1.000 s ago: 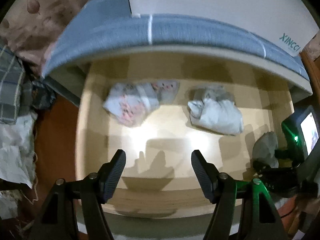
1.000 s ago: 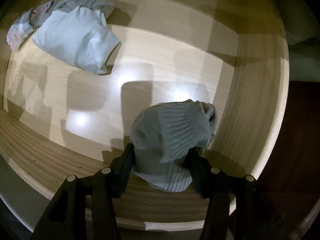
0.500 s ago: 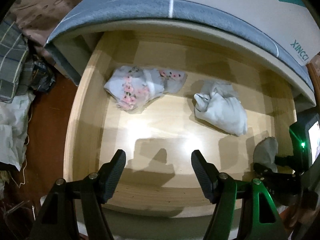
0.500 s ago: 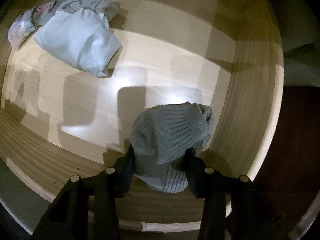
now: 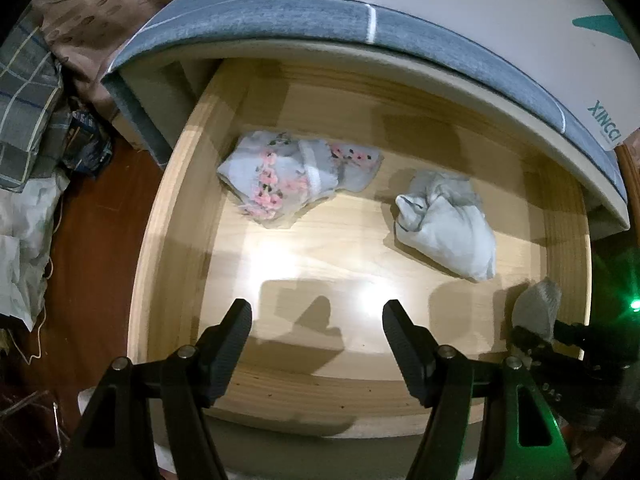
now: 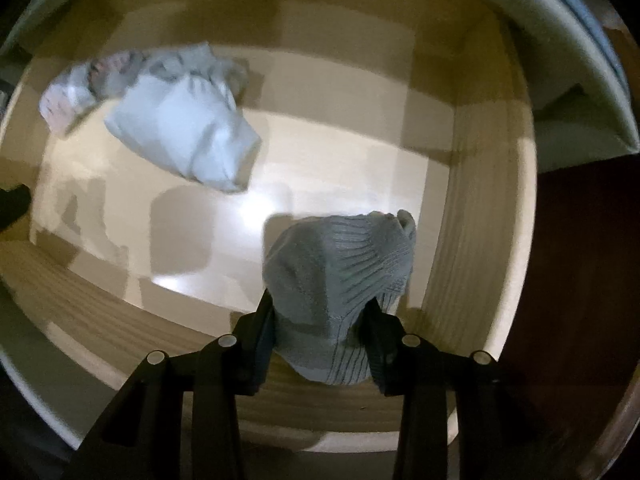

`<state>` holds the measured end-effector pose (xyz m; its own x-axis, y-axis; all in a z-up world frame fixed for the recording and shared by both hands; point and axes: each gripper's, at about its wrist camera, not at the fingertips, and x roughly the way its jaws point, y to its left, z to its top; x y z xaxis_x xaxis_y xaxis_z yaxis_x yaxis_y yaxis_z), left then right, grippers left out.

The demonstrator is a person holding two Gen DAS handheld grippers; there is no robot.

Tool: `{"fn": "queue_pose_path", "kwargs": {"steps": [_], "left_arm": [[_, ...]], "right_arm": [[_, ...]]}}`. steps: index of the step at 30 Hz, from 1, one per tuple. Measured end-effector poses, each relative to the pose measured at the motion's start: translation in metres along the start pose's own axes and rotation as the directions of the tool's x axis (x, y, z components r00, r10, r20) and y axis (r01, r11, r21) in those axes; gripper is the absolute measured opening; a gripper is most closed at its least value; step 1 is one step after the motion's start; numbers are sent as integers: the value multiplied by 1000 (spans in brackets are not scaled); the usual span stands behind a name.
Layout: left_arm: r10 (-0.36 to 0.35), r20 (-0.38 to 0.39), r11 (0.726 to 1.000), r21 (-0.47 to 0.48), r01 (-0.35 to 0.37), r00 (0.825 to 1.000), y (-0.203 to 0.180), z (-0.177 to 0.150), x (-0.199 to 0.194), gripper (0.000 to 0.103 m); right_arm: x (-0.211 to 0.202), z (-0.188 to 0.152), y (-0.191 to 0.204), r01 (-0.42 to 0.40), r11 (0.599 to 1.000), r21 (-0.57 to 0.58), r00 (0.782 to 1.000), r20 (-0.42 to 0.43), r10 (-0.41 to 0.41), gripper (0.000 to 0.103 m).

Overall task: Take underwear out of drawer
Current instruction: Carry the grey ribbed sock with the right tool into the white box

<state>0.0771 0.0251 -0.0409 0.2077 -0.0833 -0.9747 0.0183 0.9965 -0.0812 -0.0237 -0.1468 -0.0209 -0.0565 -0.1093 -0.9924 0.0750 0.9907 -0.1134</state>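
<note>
The open wooden drawer (image 5: 160,240) holds a floral white underwear (image 5: 288,184) at its back left and a bunched white underwear (image 5: 448,232) to the right of it. My left gripper (image 5: 316,308) hangs open over the drawer's front part with nothing between its fingers. My right gripper (image 6: 320,308) points down into the right front corner. Its jaws are closing, and the pads pinch a grey ribbed underwear (image 6: 340,264) that bulges above them. That grey piece (image 5: 538,308) also shows at the right edge of the left wrist view.
A grey-blue mattress edge (image 5: 280,28) overhangs the drawer's back, with a white cardboard box (image 5: 480,20) on it. Checked cloth and crumpled fabric (image 5: 24,80) lie on the red-brown floor (image 5: 100,240) to the left. The drawer's right wall (image 6: 480,240) stands close beside the grey piece.
The right jaws have narrowed on the grey underwear and risen with it, so the drawer floor looks farther off. The left gripper has rolled a little and stays open.
</note>
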Motion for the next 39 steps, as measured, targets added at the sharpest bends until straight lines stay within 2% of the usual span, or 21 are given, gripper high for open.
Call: {"fn": "queue_pose_path", "kwargs": {"steps": [8,11,18,23,31,34,39], "left_arm": [[7,22,1000,15,-8,1000,-1,-2,-5,70],[8,32,1000,8,-8,999,0,-3,-6,70],[11,64,1000,-23,-9,998,5,-3,-11,70],[-4,74,997,-73,10,997,16,-4,-15,70],[4,72,997,-77,2,997,17,-4,-15,70],[7,75,997,-76,-1,997,15,-3,-16,70],[8,77,998,-68,-3,997,16,-4,-16,70]], "right_arm": [[-50,-12,-7,-33,999,33,989,146,27,36],[-75,-17,-8,-22,999,37,979,205,14,36],[-132,-8,-36,-53,998,45,950,309,36,36],[-184,21,-56,-55,997,50,917,399,30,36],[-243,78,-66,-50,997,61,872,490,13,37],[-249,105,-65,-55,996,67,869,494,15,37],[-239,148,-65,-42,996,83,888,461,-1,37]]}}
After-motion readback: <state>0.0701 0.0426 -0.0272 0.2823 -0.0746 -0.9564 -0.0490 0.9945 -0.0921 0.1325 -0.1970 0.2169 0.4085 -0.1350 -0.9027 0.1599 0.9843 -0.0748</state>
